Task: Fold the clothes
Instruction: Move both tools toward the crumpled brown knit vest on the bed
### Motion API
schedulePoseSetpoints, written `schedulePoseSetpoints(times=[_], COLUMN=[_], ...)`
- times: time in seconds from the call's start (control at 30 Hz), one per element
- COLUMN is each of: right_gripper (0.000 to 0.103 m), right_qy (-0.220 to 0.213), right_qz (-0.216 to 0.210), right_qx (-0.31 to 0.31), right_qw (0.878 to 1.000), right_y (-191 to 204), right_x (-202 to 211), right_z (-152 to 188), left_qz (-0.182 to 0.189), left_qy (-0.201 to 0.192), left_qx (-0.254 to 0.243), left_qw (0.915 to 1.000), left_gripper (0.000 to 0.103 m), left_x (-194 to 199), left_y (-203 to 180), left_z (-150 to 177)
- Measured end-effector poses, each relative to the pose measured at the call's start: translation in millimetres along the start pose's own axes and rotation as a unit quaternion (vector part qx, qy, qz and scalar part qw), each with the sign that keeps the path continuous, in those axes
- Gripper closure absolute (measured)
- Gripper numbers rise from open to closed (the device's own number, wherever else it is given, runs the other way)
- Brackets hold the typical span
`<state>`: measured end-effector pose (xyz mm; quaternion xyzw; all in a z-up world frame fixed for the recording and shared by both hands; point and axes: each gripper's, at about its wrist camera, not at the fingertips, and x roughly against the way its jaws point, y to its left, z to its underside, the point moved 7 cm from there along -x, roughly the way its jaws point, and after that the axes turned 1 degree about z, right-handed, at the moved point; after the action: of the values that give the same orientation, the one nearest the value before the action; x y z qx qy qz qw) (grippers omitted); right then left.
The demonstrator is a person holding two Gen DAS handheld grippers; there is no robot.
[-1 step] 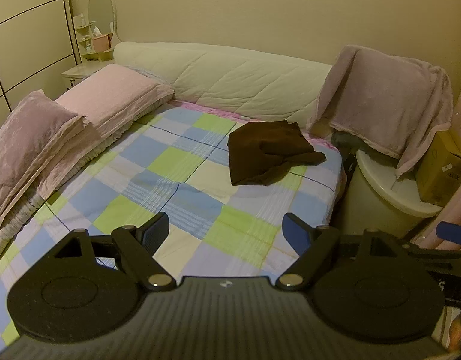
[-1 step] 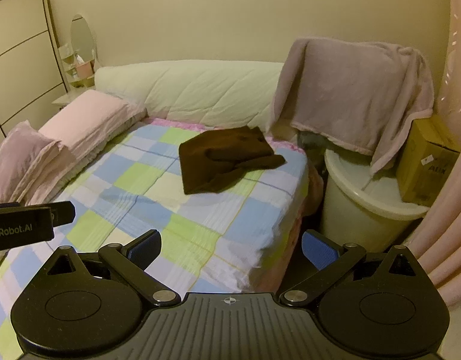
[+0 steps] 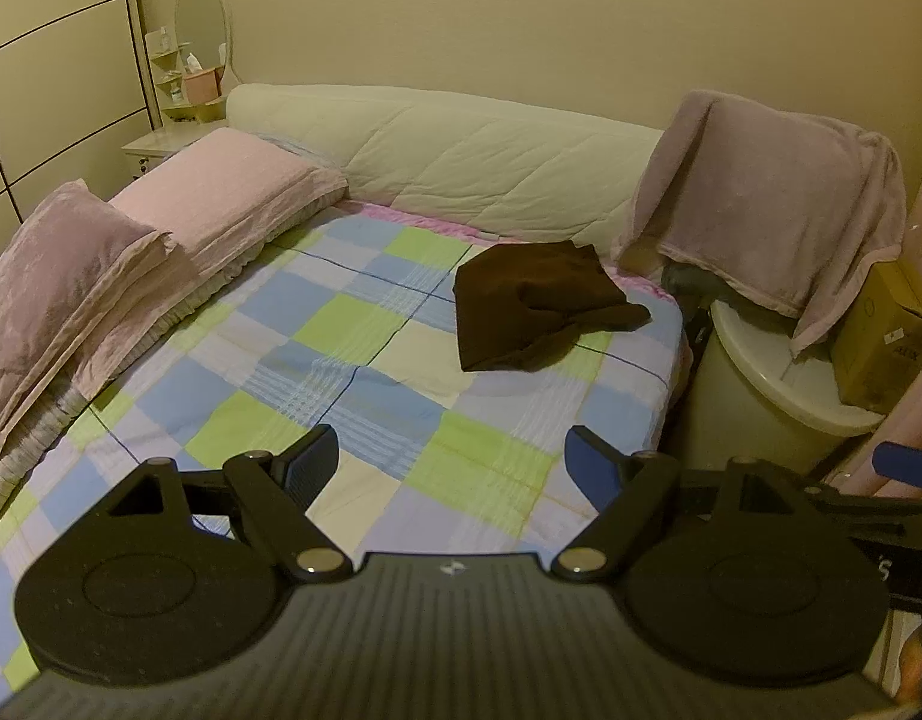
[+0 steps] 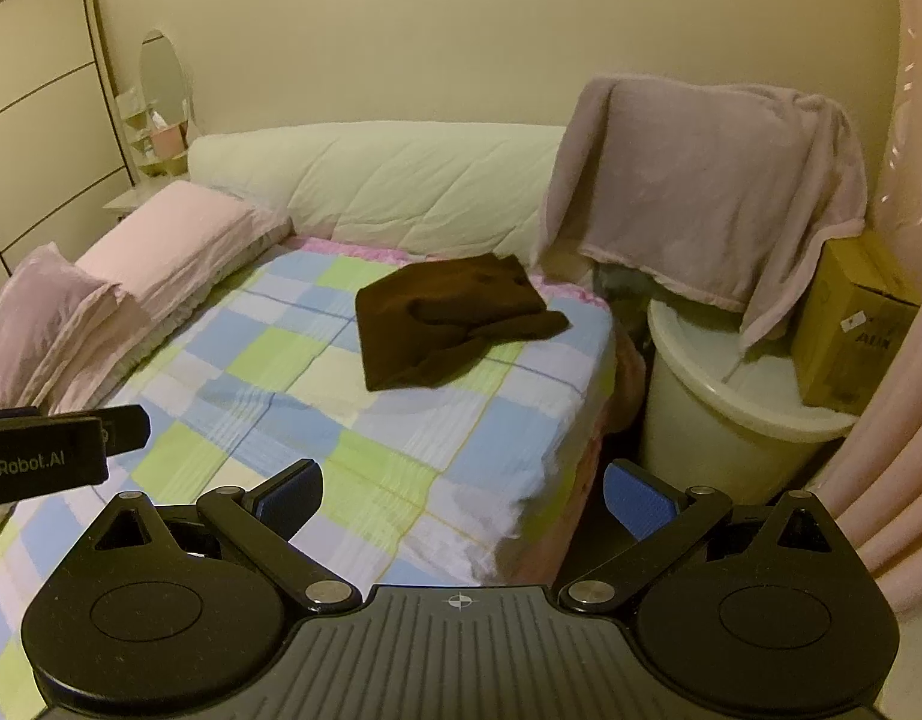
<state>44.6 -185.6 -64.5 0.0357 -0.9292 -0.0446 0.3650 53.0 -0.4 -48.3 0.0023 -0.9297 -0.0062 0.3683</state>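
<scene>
A dark brown garment [image 3: 532,306] lies crumpled on the checkered bedspread [image 3: 341,384] near the bed's far right corner; it also shows in the right wrist view [image 4: 449,318]. My left gripper [image 3: 455,462] is open and empty, held above the near part of the bed, well short of the garment. My right gripper [image 4: 461,492] is open and empty above the bed's right edge, also short of the garment. The left gripper's body [image 4: 47,450] shows at the left of the right wrist view.
Two pink pillows [image 3: 161,222] lie along the left. A cream quilted headboard [image 3: 461,162] runs across the back. A mauve blanket [image 3: 772,192] drapes over a white round bin [image 4: 736,420] with a cardboard box [image 4: 850,330] right of the bed. A nightstand with mirror [image 3: 185,90] stands far left.
</scene>
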Motion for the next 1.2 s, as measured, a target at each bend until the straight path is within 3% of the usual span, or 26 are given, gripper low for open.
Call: schedulePoseSetpoints(times=[0.37, 1.2], right_gripper=[0.0, 0.0], right_qy=[0.015, 0.018], right_qz=[-0.005, -0.04], right_qx=[-0.009, 0.035], right_qw=[1.0, 0.998], right_y=[-28, -100], right_x=[-18, -67], right_z=[-17, -72], left_qz=[-0.007, -0.064], left_qy=[0.016, 0.03], left_qx=[0.001, 0.045], left_qw=[0.9999, 0.9965], left_gripper=[0.023, 0.023], left_x=[-17, -57], left_y=[-22, -82], left_z=[-9, -30])
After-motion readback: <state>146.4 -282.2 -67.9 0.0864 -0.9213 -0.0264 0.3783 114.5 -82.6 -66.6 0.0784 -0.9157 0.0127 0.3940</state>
